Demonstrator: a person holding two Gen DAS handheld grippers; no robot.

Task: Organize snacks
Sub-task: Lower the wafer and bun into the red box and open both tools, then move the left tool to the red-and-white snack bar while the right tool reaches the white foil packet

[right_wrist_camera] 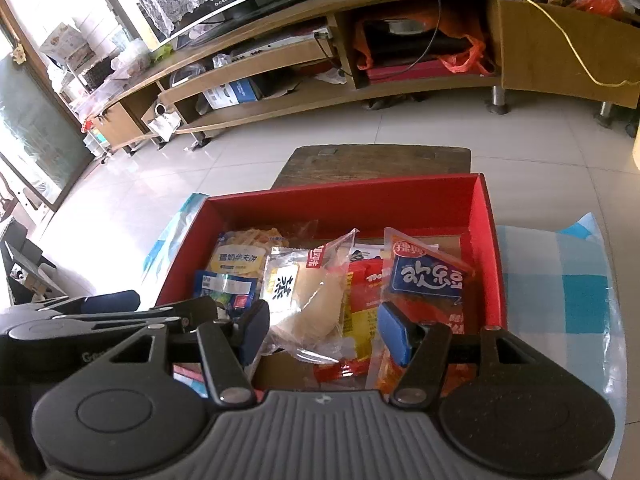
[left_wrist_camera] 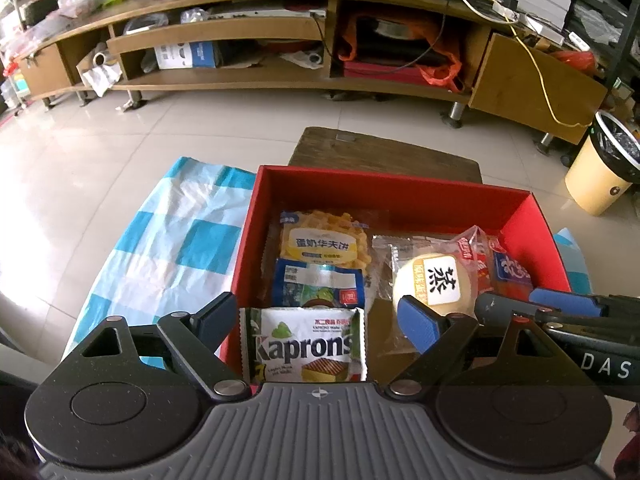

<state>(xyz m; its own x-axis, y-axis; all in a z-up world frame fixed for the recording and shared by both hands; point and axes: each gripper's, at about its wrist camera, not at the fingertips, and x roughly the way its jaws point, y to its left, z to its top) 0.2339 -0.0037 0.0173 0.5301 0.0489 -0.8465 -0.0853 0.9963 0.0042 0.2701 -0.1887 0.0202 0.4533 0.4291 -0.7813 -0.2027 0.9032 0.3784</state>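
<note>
A red box [left_wrist_camera: 396,188] [right_wrist_camera: 486,240] holds several snack packs: a yellow waffle pack [left_wrist_camera: 320,240] [right_wrist_camera: 236,256], a blue pack [left_wrist_camera: 316,282] [right_wrist_camera: 224,286], a round bun in clear wrap [left_wrist_camera: 434,284] [right_wrist_camera: 312,300], a red-and-blue pack [left_wrist_camera: 512,270] [right_wrist_camera: 424,276] and a white Kaprons wafer pack [left_wrist_camera: 306,346]. My left gripper [left_wrist_camera: 316,320] is open, its jaws either side of the Kaprons pack at the box's near edge. My right gripper [right_wrist_camera: 320,332] is open above the bun and a red-yellow pack [right_wrist_camera: 360,308]. The right gripper also shows at the right of the left wrist view [left_wrist_camera: 568,304].
The box sits on a blue-and-white checked cloth [left_wrist_camera: 168,248] [right_wrist_camera: 560,288]. A dark wooden stool [left_wrist_camera: 380,152] [right_wrist_camera: 372,164] stands just behind the box. A long wooden TV cabinet [left_wrist_camera: 280,76] lines the far wall. A yellow bin [left_wrist_camera: 600,168] stands at the right.
</note>
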